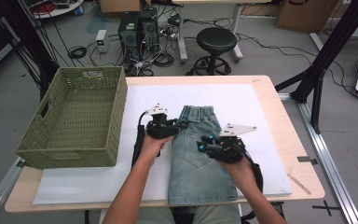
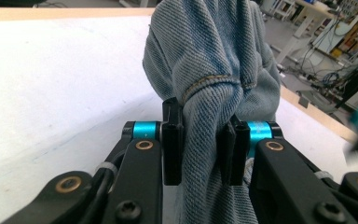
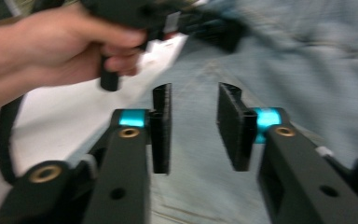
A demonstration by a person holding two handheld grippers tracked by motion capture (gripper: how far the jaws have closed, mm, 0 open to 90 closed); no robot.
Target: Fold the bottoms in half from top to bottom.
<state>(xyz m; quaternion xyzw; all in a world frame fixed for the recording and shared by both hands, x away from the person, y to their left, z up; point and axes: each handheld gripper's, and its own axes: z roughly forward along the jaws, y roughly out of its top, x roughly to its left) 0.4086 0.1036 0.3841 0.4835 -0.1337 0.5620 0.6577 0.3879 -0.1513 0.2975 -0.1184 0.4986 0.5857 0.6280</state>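
Observation:
A pair of light-blue denim shorts (image 1: pixel 196 170) lies on the white mat (image 1: pixel 242 100), waistband to the far side. My left gripper (image 1: pixel 182 125) sits at the shorts' left edge near the waistband. In the left gripper view, my left gripper (image 2: pixel 204 135) is shut on a bunched fold of denim (image 2: pixel 205 51) that stands up between the pads. My right gripper (image 1: pixel 201 143) hovers over the middle of the shorts, by the back pocket. In the right gripper view, my right gripper (image 3: pixel 194 100) is open with flat denim (image 3: pixel 298 70) below and nothing between the jaws.
A green woven basket (image 1: pixel 74 116) stands at the table's left, overhanging the edge. The wooden table edge (image 1: pixel 289 135) shows right of the mat. Beyond the table are a black stool (image 1: pixel 216 42), computer towers (image 1: pixel 137 30) and cables on the floor.

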